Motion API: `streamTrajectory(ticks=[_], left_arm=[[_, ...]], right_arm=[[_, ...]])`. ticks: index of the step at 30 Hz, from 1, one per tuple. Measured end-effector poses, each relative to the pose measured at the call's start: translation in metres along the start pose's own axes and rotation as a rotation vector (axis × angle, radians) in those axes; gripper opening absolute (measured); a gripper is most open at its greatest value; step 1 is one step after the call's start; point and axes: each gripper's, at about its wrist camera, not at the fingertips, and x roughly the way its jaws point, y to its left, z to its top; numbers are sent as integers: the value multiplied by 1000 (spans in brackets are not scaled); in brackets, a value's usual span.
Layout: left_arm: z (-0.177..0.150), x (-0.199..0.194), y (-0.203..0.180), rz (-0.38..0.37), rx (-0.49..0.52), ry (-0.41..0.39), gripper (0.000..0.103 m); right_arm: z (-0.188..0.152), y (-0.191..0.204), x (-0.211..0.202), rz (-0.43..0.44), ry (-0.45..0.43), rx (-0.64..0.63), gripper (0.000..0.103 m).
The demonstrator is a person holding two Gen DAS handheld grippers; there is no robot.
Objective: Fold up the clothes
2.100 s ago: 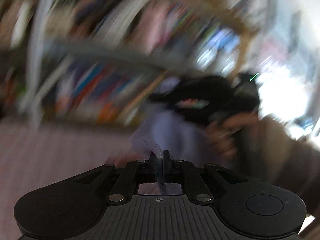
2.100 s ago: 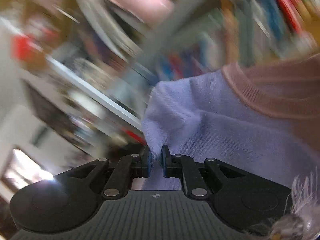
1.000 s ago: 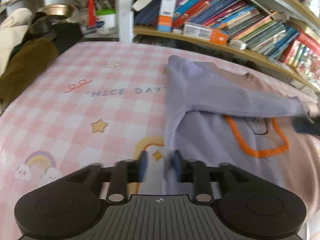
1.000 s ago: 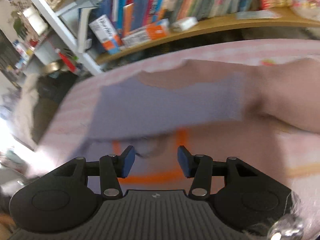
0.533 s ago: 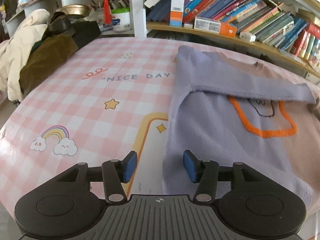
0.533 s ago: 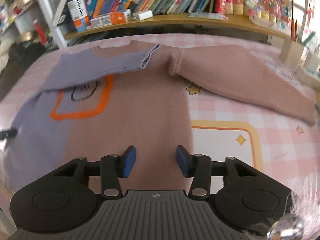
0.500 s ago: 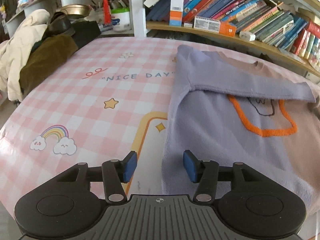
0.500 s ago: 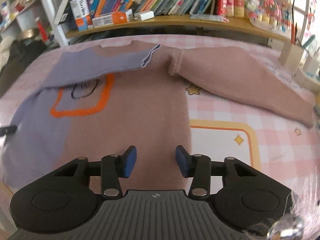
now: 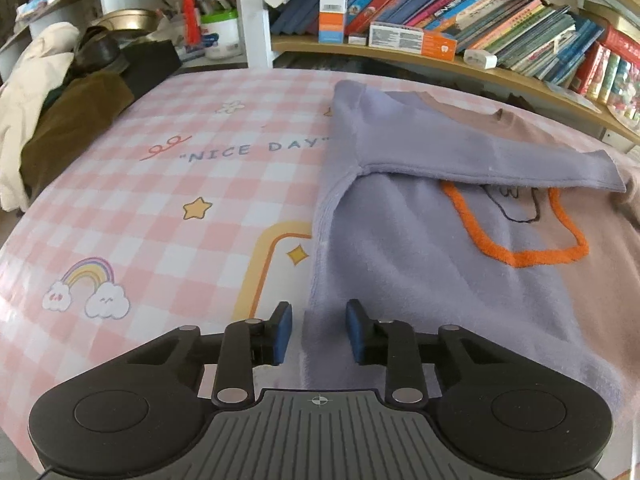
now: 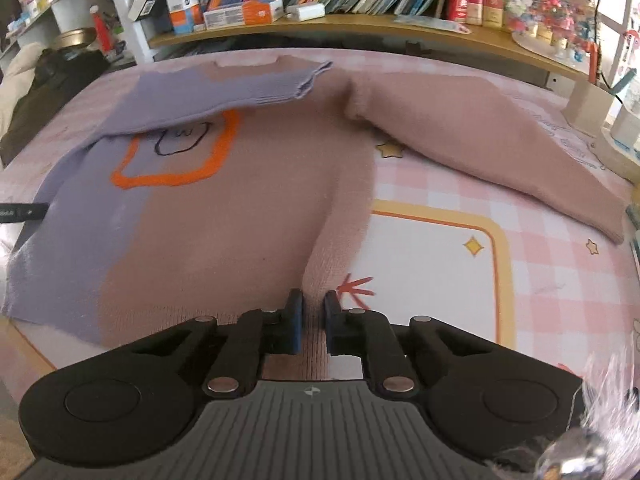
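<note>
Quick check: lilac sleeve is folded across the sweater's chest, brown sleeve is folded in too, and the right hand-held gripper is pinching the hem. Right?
Not quite. The brown sleeve is not folded in; it lies stretched out over the tablecloth, as the right wrist view shows. The lilac sleeve is folded across the sweater, and the right hand-held gripper is pinching the hem.

Left tool [image 9: 319,332]: fingers spread wide, blue pads [image 9: 283,332] facing each other across a broad gap, nothing between them. Held low and level near the surface, pointing toward the far side. The right finger sits over the near left hem of the sweater [image 9: 420,264]; contact cannot be told.

Right tool [image 10: 313,322]: fingers drawn close, only a narrow gap, pinching a raised ridge of the sweater's near right edge. Held low, pointing far. The left tool's fingertip shows at the far left edge of the right wrist view.
</note>
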Motion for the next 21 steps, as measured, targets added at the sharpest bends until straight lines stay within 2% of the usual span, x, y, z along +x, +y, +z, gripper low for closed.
streamTrajectory(ticks=[4,11,14,18,21], left_arm=[[4,3,0,-24,27,1,29],[10,8,10,-86,89,1,27],[9,8,12,-109,112,1,22],[8,7,16,-141,141,1,5],[7,7,19,-163,158,1,5]], right_arm=[[-1,9,-14,57,1,32,9],[-19,18,-39,21,31,157,9],[-24,27,-33,-32,42,180,9],[-32,42,-24,-95,44,209,9],[-33,47,-21,-126,17,210,9]])
